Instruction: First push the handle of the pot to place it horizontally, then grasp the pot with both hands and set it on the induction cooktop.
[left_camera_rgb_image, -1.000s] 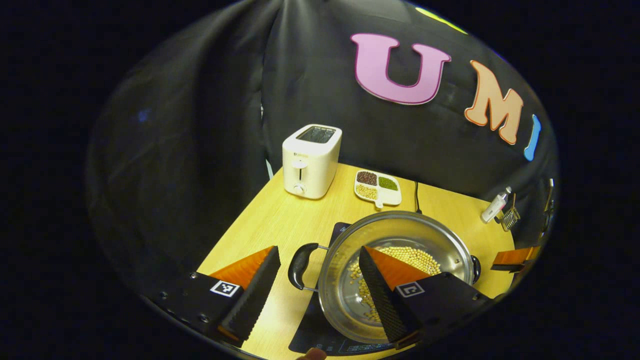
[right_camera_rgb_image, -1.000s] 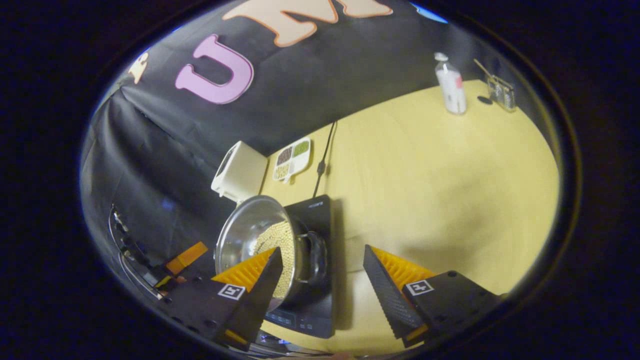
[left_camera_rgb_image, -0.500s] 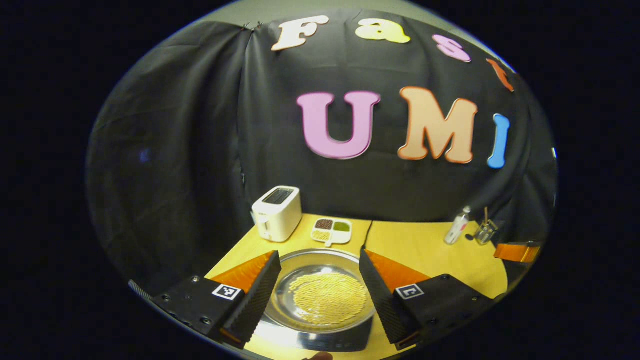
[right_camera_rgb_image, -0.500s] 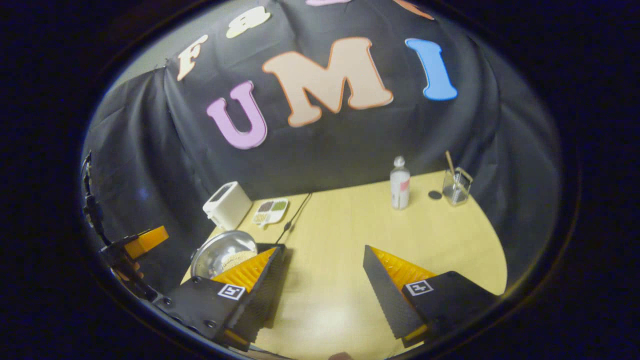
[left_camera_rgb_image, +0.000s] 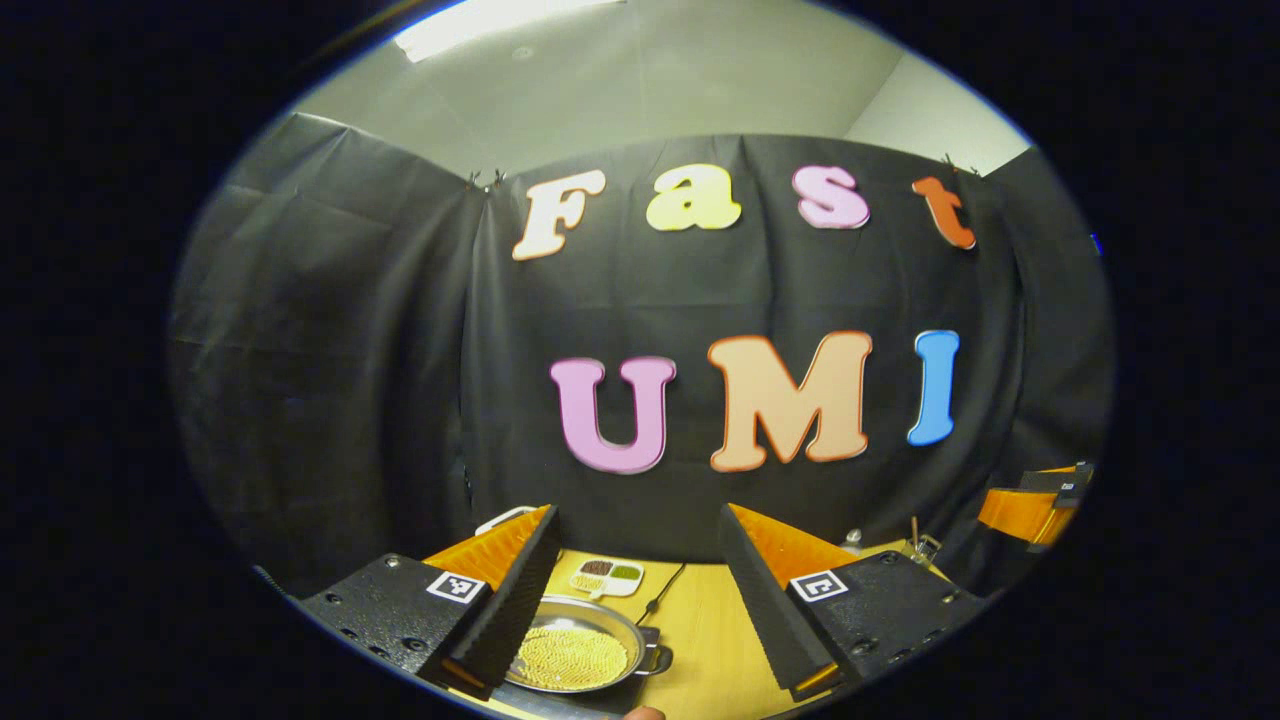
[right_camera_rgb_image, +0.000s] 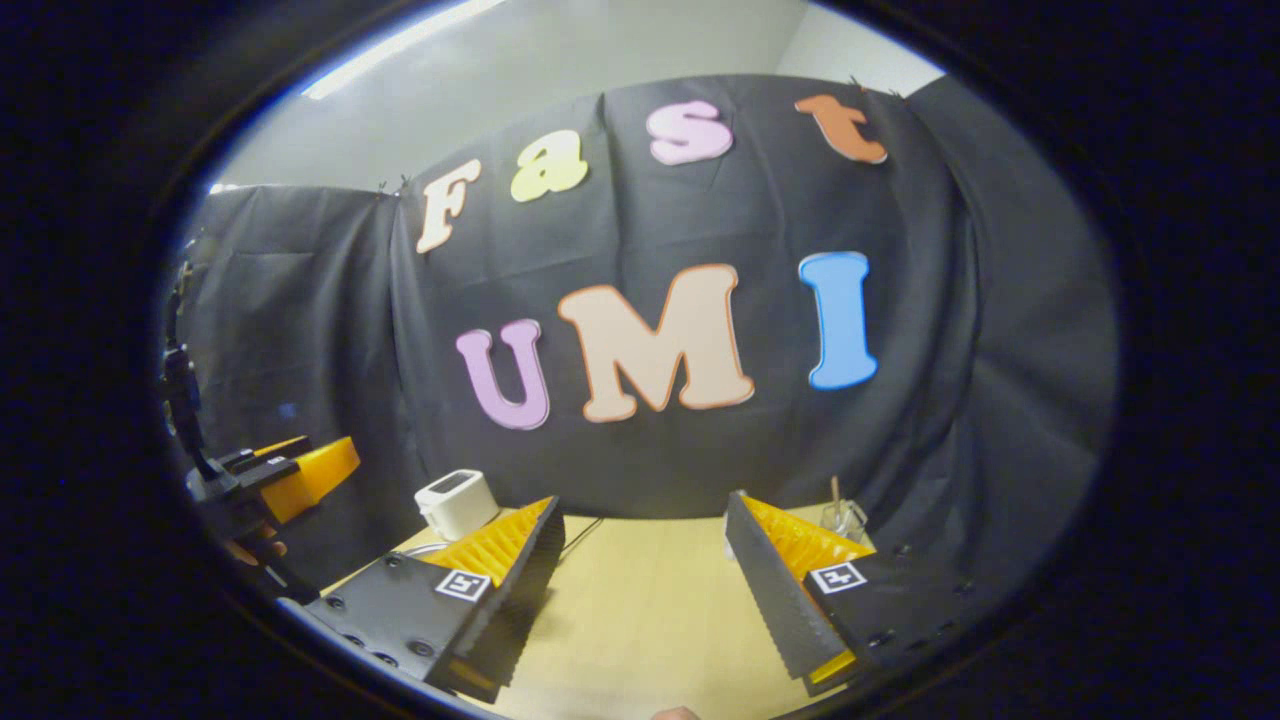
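Left claw, nearest: fingers spread, grasping nothing, raised above the bench. Right claw: likewise released and empty over bare bench. Beyond the left claw: pot, beans inside, seated on the dark induction cooktop, one side handle pointing sideways. Farther: sectioned dish, white toaster, glass by the cloth wall. Status, judged: pot placed, task apparently complete; nothing left but withdrawal
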